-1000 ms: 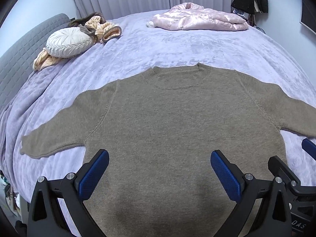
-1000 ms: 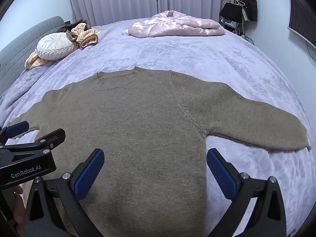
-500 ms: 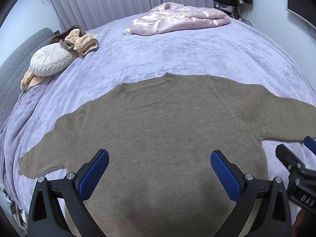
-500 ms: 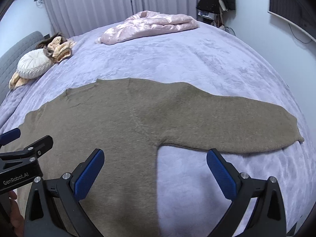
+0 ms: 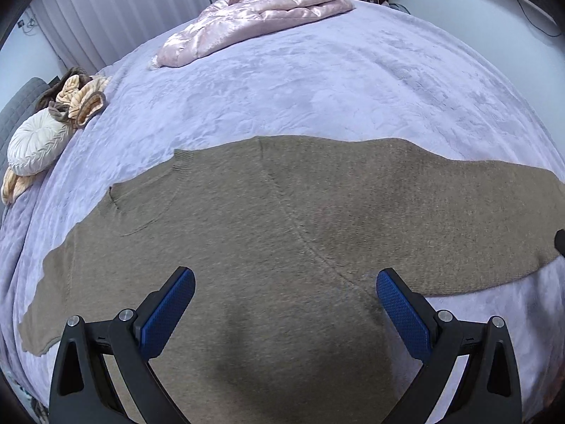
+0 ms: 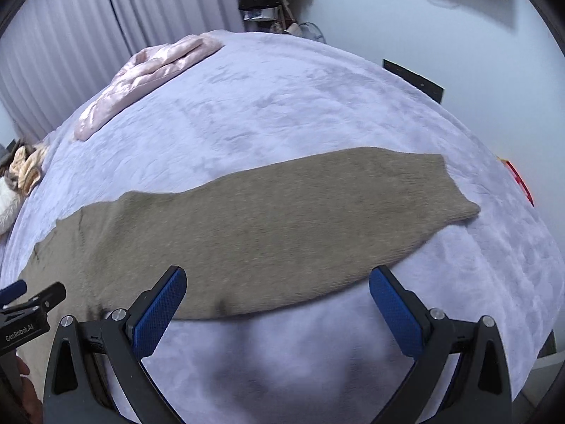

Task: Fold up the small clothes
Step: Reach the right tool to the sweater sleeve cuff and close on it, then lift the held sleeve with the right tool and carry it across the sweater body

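lavender bedspread [image 5: 317, 81] | brown sweater [image 5: 268, 233] flat | pink jacket [image 5: 254, 17] far | both hand-held grippers spread, empty

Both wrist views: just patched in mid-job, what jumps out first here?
A taupe-brown knitted sweater lies spread flat across the lavender plush bedspread, its long sleeve stretched out toward the right. Both grippers hover open and empty: the left gripper over the sweater's body, the right gripper by the sleeve's near edge. At the bed's far side lies a shiny pink quilted jacket.
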